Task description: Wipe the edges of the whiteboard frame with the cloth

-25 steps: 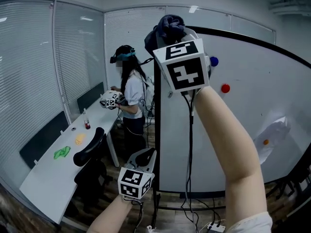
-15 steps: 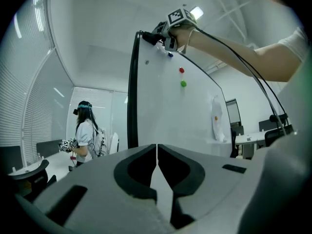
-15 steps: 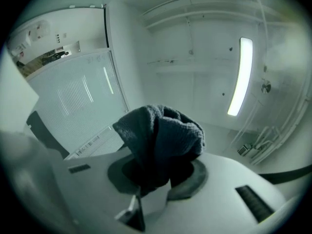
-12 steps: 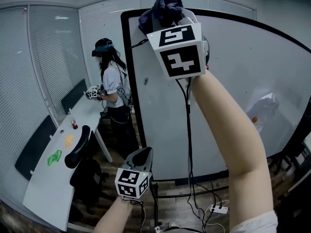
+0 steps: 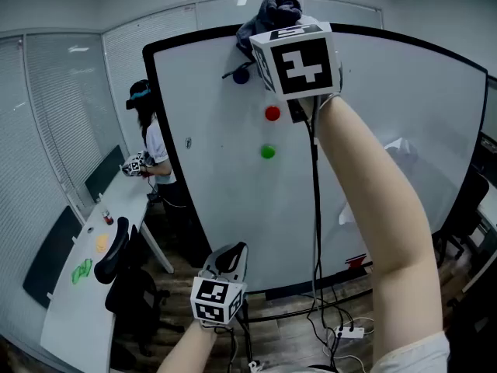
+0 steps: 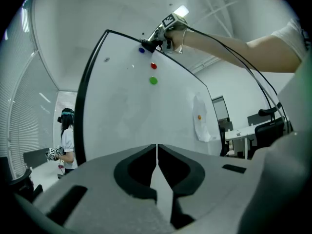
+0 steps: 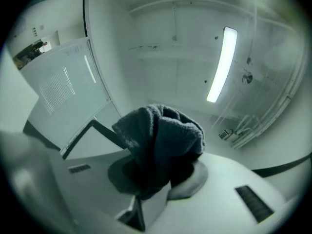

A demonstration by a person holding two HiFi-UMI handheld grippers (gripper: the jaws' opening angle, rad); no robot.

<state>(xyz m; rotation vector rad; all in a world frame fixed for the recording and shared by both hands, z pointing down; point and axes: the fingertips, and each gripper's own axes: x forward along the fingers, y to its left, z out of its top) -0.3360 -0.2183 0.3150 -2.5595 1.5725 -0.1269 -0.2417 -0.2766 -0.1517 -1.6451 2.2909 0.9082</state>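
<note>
Whiteboard [image 5: 225,208], large, white, upright, bounded by black frame [image 5: 186,39]. Tabletop [image 5: 70,309], long, white, at left; person [image 5: 151,142] standing near its far end. Right claw [image 7: 153,186], raised overhead, clamped on dark grey knitted cloth [image 5: 272,14]; cloth bunched at the frame's top edge. Left claw [image 6: 157,152], held low before the board, jaws closed together, nothing between them. Round magnets on the board below the cloth: blue magnet [image 5: 241,74], red magnet [image 5: 272,113], green magnet [image 5: 268,152], top to bottom.
</note>
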